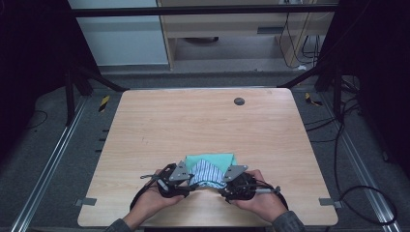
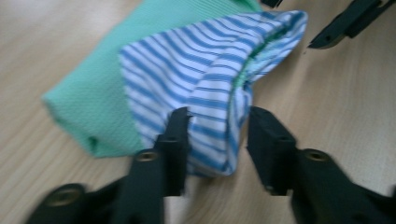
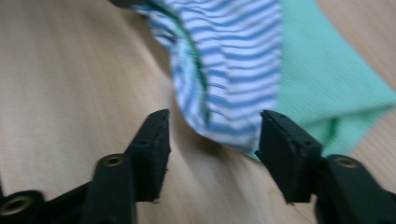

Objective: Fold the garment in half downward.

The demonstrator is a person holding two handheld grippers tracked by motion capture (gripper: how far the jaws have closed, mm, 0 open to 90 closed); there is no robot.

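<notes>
Striped cloth (image 1: pixel 209 172) on green cloth (image 1: pixel 212 159) near table (image 1: pixel 203 121) front edge, between open left gripper (image 2: pixel 218 135) and open right gripper (image 3: pixel 214 135).

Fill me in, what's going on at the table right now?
A person holds a claw in each hand at the near edge of a wooden table, working a folded cloth: blue-and-white striped on top, green underneath. The left claw is open with the striped corner between its jaws. The right claw is open too, its jaws on either side of the opposite striped corner. Nothing is gripped yet.
</notes>
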